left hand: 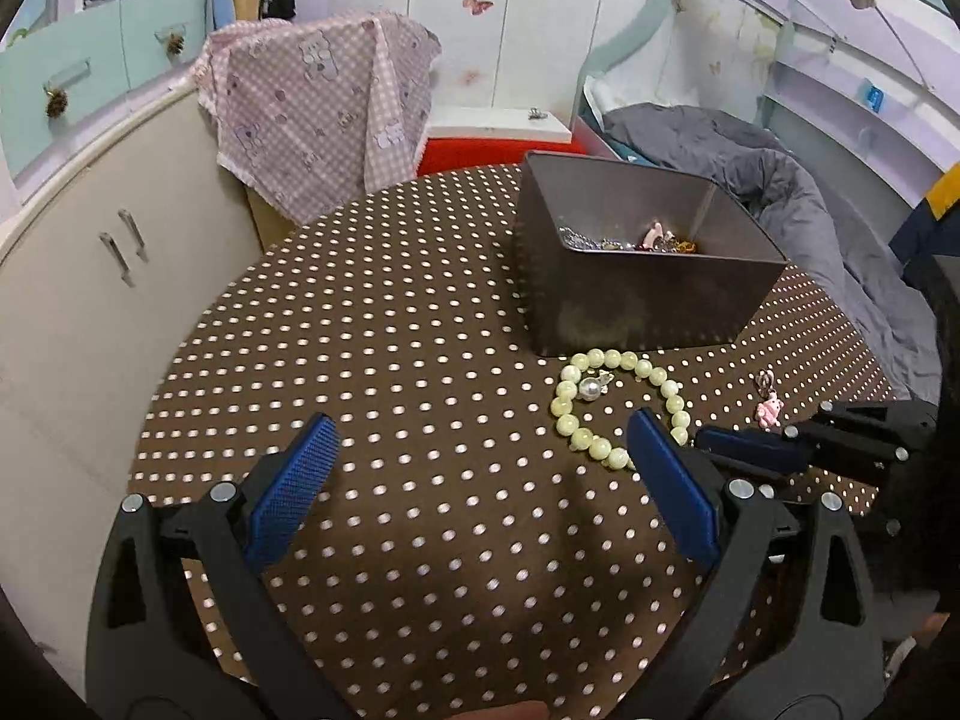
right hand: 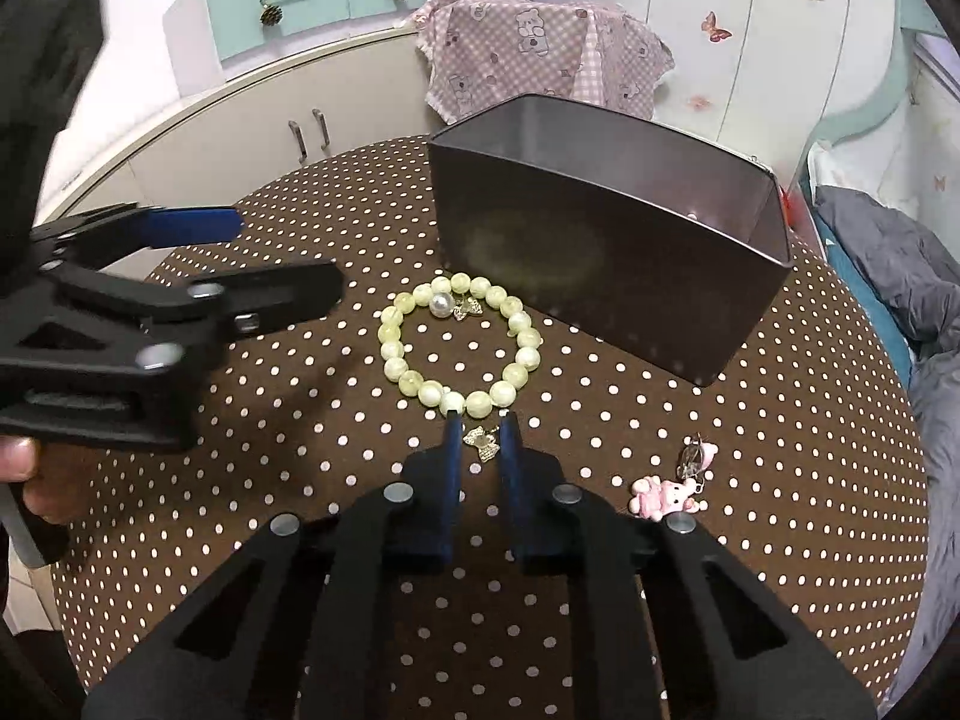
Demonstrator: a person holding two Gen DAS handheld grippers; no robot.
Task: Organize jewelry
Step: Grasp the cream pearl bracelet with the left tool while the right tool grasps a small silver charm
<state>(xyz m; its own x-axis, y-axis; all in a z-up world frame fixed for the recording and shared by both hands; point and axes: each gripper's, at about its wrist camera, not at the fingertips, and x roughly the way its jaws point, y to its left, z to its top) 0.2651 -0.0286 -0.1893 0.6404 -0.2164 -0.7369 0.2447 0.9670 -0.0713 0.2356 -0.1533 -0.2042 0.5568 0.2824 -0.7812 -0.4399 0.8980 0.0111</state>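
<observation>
The right gripper (right hand: 480,438) has its blue ribbed pads drawn in narrow around a small silver bow-shaped charm (right hand: 483,443) lying on the brown white-dotted tablecloth (right hand: 600,570), though whether the pads actually press on the charm I cannot tell. The charm is thin, flat and glittery, so the likeliest failure is that the pads skid over it or pinch a fold of the soft cloth with it, dragging the cloth and everything on it. The tips also sit touching or just beside the near edge of the pale green round-bead bracelet (right hand: 459,339); its beads are smooth, glossy and strung loosely, so a lift could snag the loop and pull it along. A white pearl with a second silver charm (right hand: 447,305) rests at the bracelet's far side. The pink plastic figure keychain (right hand: 666,492) lies to the right, well apart. The dark grey rectangular metal tin (left hand: 654,300), smooth-walled and open-topped (already holding a tangle of chains and trinkets), stands just beyond the bracelet. The left gripper (left hand: 480,480) hovers wide open and empty, near left.
</observation>
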